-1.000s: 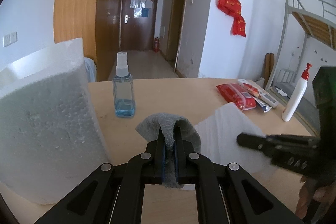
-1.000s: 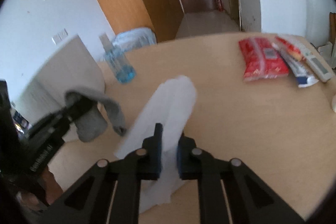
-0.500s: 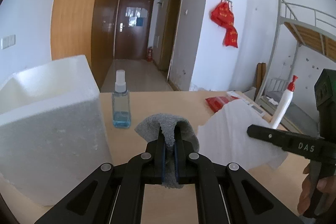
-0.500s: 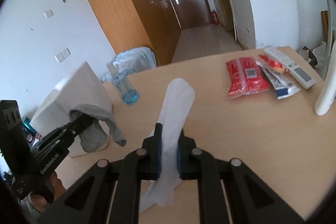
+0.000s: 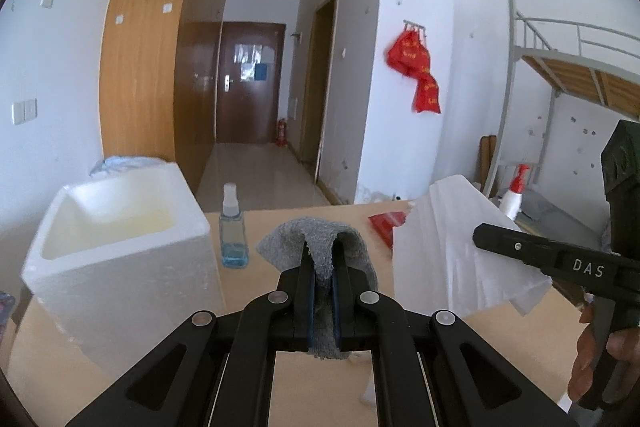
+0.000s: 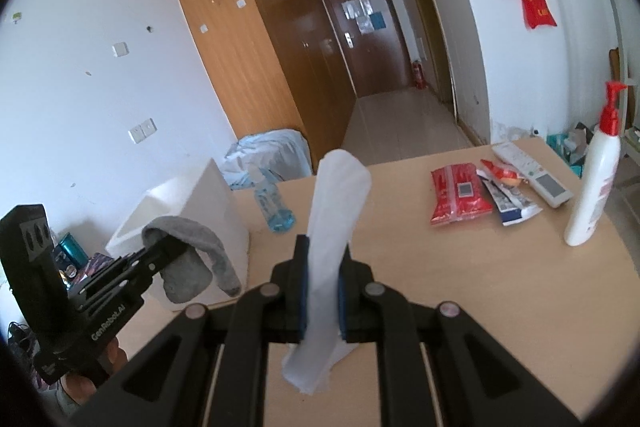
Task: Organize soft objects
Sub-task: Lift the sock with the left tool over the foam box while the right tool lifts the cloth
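My left gripper [image 5: 323, 259] is shut on a grey sock [image 5: 320, 239] and holds it in the air just right of an open white foam box [image 5: 116, 251]. The sock [image 6: 192, 259] hangs from that gripper [image 6: 168, 251] in front of the box [image 6: 188, 211] in the right wrist view. My right gripper [image 6: 323, 251] is shut on a white tissue [image 6: 336, 207] that is lifted above the wooden table [image 6: 460, 287]. The tissue [image 5: 448, 251] and the right gripper [image 5: 480, 233] show to the right of the sock in the left wrist view.
A blue spray bottle [image 5: 233, 231] stands beside the foam box. A red packet [image 6: 458, 199], other packets, a remote [image 6: 532, 173] and a white pump bottle [image 6: 596, 183] are at the table's far right. A covered bundle [image 6: 268, 155] sits behind the box.
Both grippers have risen with their loads. The tissue has left the table and now hangs in the air. The foam box's open top has come into view.
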{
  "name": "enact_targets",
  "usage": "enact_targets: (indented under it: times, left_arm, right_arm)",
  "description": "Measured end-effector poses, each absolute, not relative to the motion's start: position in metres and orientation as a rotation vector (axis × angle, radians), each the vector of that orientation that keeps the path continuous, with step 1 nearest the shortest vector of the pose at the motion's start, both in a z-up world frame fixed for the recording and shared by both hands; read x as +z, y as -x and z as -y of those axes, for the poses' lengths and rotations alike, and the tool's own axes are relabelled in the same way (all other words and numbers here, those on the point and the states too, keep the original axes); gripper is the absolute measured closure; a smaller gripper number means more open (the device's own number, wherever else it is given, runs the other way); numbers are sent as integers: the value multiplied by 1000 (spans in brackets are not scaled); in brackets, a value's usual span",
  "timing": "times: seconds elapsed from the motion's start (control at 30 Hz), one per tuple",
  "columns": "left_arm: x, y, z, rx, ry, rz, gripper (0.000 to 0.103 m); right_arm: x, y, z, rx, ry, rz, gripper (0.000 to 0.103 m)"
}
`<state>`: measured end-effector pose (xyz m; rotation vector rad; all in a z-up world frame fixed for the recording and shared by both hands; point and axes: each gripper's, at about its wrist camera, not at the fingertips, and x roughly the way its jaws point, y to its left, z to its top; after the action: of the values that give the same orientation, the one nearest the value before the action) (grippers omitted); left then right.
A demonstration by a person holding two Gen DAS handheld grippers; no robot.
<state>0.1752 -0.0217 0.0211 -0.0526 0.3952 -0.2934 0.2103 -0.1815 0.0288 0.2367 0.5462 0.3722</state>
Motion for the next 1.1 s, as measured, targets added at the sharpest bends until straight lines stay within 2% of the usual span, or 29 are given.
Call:
enact_targets:
  times: [0.5,1.1]
  left_arm:
    - [53,-91,33,-315,16,-310,97]
    - [62,-52,4,-182,11,-264,97]
  right_arm:
    - [59,-134,196,366,-225,-421,88]
    - [64,-109,171,444,-161,-379,88]
